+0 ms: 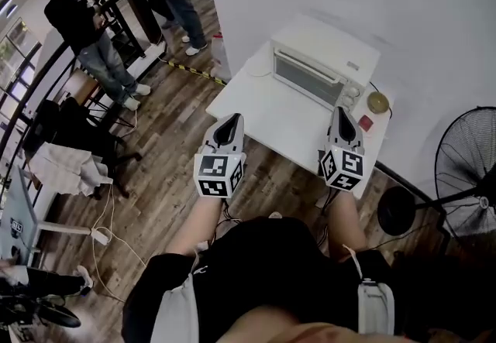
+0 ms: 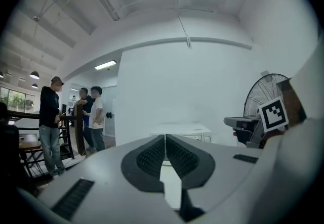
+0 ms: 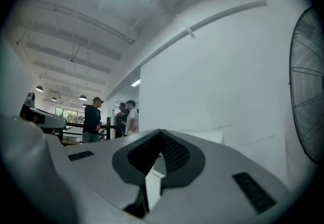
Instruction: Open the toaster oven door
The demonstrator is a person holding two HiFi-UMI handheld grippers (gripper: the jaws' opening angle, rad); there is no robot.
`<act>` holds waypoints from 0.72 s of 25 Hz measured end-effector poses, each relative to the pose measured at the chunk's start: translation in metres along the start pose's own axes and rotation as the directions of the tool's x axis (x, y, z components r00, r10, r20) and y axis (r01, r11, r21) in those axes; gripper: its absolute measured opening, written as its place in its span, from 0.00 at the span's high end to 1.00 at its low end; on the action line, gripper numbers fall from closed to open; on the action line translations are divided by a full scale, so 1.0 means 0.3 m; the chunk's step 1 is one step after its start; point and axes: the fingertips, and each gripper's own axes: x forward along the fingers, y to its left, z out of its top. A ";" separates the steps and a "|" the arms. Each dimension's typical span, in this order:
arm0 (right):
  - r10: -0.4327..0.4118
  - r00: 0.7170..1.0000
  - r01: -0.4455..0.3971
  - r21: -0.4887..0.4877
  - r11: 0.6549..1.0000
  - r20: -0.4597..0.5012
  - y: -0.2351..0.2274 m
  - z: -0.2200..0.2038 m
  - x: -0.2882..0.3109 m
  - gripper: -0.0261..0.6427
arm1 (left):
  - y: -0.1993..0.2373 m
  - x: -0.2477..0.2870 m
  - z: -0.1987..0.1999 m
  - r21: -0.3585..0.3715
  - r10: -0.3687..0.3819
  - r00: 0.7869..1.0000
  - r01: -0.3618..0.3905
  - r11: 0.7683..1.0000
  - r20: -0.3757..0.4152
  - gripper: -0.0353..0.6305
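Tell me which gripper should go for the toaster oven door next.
Right, probably. The right gripper sits closer to the closed toaster oven door than the left gripper, which is off by the table corner. Both are shut and empty.

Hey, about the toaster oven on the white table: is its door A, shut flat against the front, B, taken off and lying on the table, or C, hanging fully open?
A: in the head view the toaster oven has its glass door upright and flush with the front.
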 end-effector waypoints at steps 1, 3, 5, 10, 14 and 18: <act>-0.007 1.000 0.007 -0.004 1.000 -0.005 -0.012 0.000 0.011 0.96 | -0.005 0.021 0.000 -0.006 -0.009 1.000 0.009 1.000 -0.001 0.92; -0.011 1.000 0.011 -0.009 1.000 -0.003 -0.025 0.002 0.047 0.96 | -0.003 0.066 -0.006 -0.011 -0.021 1.000 0.021 1.000 -0.004 0.92; -0.018 1.000 0.018 -0.012 1.000 -0.001 -0.032 -0.001 0.094 0.96 | 0.010 0.123 -0.020 -0.012 -0.036 0.999 0.036 0.999 -0.018 0.92; -0.069 0.997 0.069 -0.018 0.997 -0.032 -0.054 -0.032 0.141 0.96 | 0.018 0.245 -0.038 -0.010 -0.104 0.994 0.104 0.995 -0.045 0.92; -0.095 0.994 0.095 -0.014 0.995 -0.049 -0.066 -0.050 0.187 0.96 | 0.027 0.334 -0.011 -0.001 -0.144 0.989 0.144 0.990 -0.038 0.92; -0.160 0.984 0.161 0.005 0.987 -0.076 -0.103 -0.067 0.232 0.96 | 0.041 0.422 -0.005 -0.002 -0.192 0.980 0.192 0.981 -0.044 0.92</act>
